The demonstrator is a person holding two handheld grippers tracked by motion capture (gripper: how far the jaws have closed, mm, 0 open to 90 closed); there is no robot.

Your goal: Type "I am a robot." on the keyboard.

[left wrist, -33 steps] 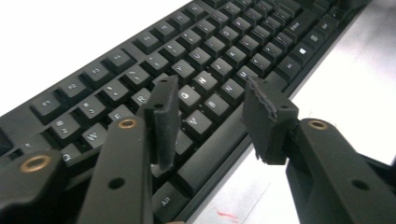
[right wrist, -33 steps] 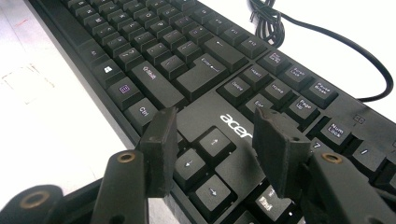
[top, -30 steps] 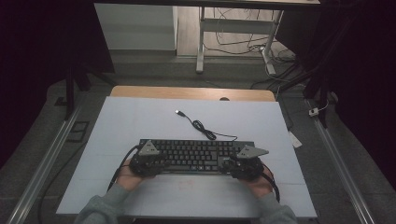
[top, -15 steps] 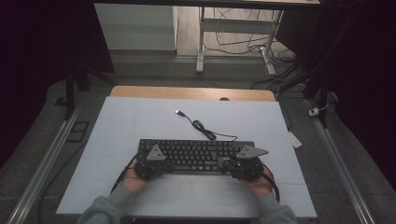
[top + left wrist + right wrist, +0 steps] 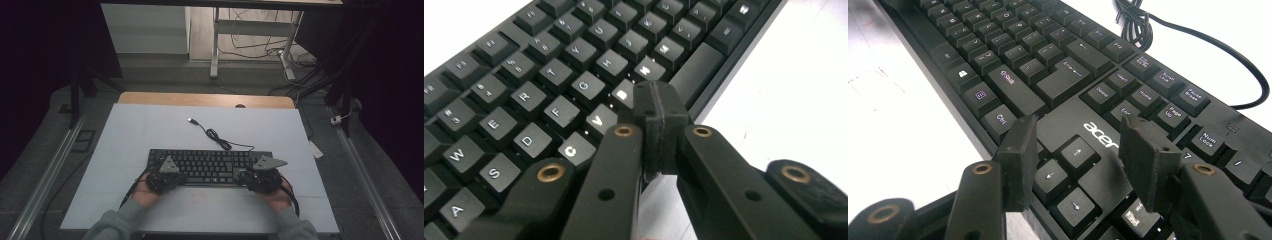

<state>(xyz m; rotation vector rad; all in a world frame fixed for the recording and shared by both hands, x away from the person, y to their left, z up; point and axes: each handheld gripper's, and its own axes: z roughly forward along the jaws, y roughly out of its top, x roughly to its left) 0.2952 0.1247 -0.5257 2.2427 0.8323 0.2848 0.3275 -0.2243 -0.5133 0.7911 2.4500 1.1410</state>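
A black Acer keyboard (image 5: 210, 166) lay near the front edge of the white table (image 5: 150, 125), its cable (image 5: 220, 140) coiling away behind it toward a loose USB plug (image 5: 191, 120); the left gripper (image 5: 658, 97) hung over the keyboard's left half, its jaws having just been closing and now pressed together with nothing between them, tips above the bottom letter row beside the B key (image 5: 622, 95); the right gripper (image 5: 1075, 150) sat over the right end, jaws spread and holding nothing, straddling the arrow keys (image 5: 1068, 170) just below the logo (image 5: 1100, 134).
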